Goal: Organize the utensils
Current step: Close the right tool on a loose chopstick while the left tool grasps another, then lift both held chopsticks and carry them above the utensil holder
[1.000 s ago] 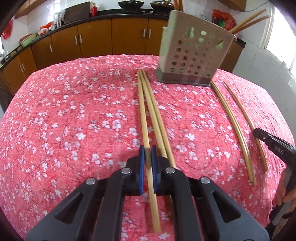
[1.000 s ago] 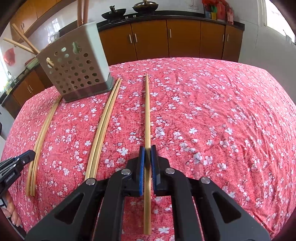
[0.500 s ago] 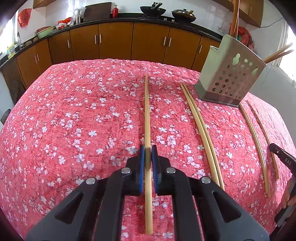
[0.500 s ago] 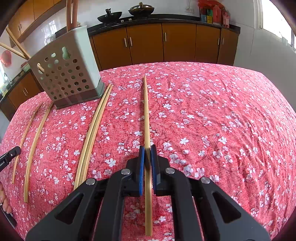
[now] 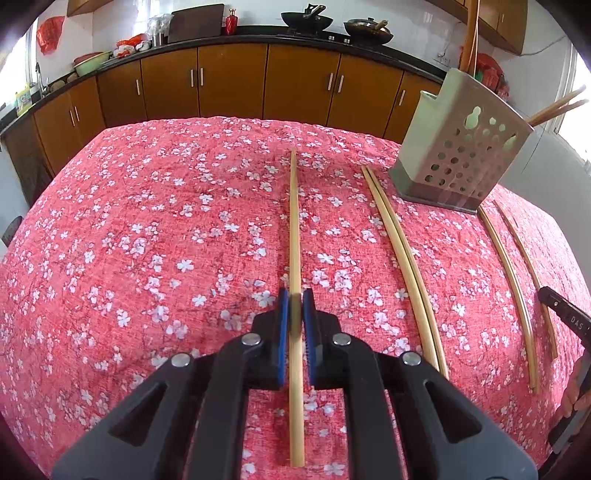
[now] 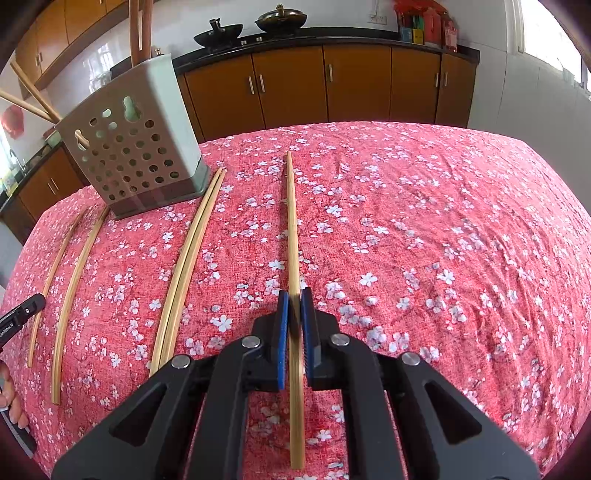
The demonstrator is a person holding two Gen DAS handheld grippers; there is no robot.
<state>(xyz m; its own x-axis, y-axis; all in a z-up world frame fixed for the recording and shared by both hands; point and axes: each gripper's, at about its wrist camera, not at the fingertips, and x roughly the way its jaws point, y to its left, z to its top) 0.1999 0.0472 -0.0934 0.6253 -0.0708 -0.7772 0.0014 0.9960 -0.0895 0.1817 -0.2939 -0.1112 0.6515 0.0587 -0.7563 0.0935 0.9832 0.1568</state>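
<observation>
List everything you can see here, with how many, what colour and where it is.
Tablecloth: one, red with white blossoms, covering the table.
Utensil holder: one, grey-beige, perforated, standing at the far side of the cloth.
Chopsticks in holder: several, exact count unclear, wooden, sticking out of its top.
Loose chopsticks: four, pale wood, lying on the cloth, two to each side of the holder.
Held chopsticks: two, pale wood, one in each gripper.
Woks: two, black, on the counter behind.
Cabinets: one row, brown, under the counter.
Left gripper: black with blue pads, shut on a chopstick.
Right gripper: the same, shut on a chopstick.
Hand: fingers only, at the picture's edge.
</observation>
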